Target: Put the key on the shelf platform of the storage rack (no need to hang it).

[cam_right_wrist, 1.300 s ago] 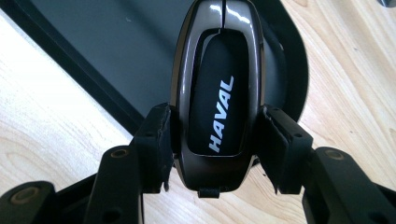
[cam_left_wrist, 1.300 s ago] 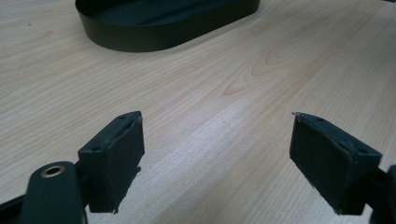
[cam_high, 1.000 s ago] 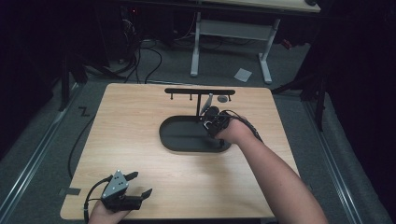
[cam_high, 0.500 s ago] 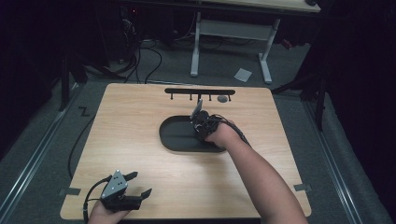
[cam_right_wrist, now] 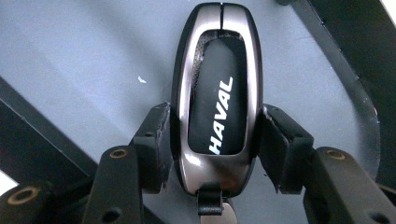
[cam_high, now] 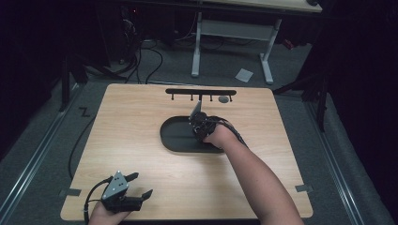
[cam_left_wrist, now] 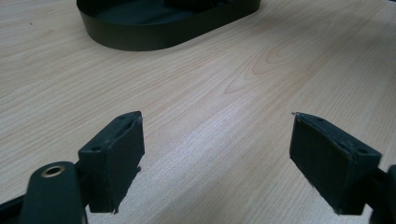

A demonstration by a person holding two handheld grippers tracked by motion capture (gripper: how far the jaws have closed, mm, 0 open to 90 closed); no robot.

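Fingers [cam_right_wrist: 150, 140] of the right gripper [cam_right_wrist: 215, 140] are clamped on a car key [cam_right_wrist: 217, 100] over the dark tray [cam_high: 171, 140]; its lower end is cut off. Left gripper [cam_left_wrist: 215, 158] is held open above bare table [cam_left_wrist: 224, 93].

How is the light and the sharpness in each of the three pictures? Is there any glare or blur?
High view: the table is lit, the room around it very dark, slightly soft. Left gripper view: open left gripper sharp against the wood, the black tray a little softer. Right gripper view: the key fob is sharp with glare streaks on its shiny rim, held over the tray in the right gripper.
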